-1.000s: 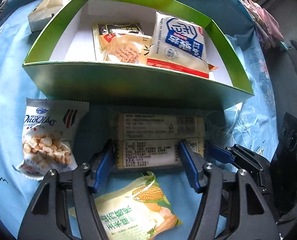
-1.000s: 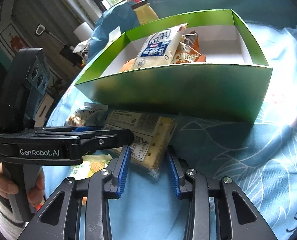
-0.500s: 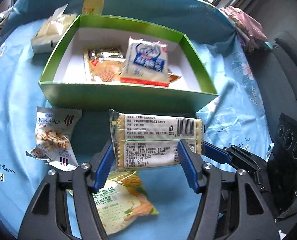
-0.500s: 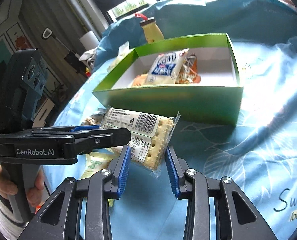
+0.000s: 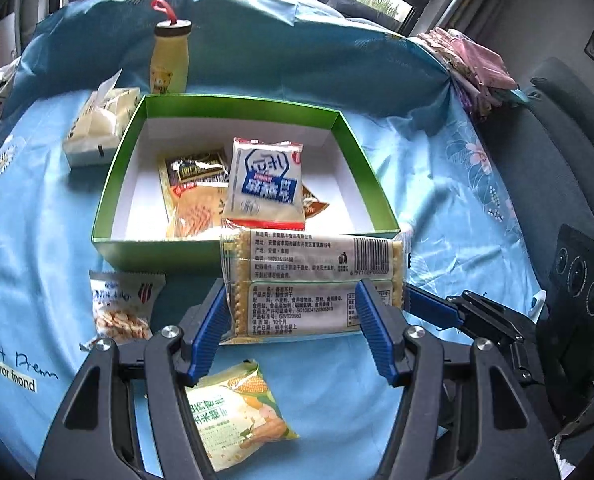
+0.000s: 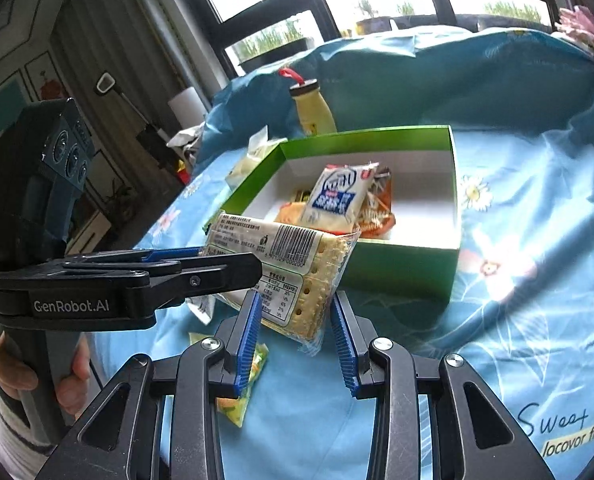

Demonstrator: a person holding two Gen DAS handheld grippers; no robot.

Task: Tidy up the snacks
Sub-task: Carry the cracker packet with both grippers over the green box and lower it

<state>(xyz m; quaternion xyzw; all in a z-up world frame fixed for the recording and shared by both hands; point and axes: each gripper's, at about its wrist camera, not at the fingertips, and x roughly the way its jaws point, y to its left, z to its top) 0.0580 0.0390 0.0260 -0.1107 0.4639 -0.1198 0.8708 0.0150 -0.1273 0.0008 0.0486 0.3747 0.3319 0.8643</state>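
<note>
A long cracker packet with a white label hangs in the air in front of the green box, held at both ends. My left gripper is shut across its width. My right gripper is shut on its right end, whose crackers show through the clear wrap. Inside the box lie a blue-and-white packet and orange packets. On the cloth below are a peanut packet and a corn packet.
A yellow bottle stands behind the box, with a tissue pack at its far left corner. The blue flowered cloth covers the whole surface. A hand holds the left gripper's handle. A dark seat is at the right.
Both grippers have risen together with the cracker packet, lifting it off the cloth. The box now looks lower and farther, and the packet overlaps its front wall.
</note>
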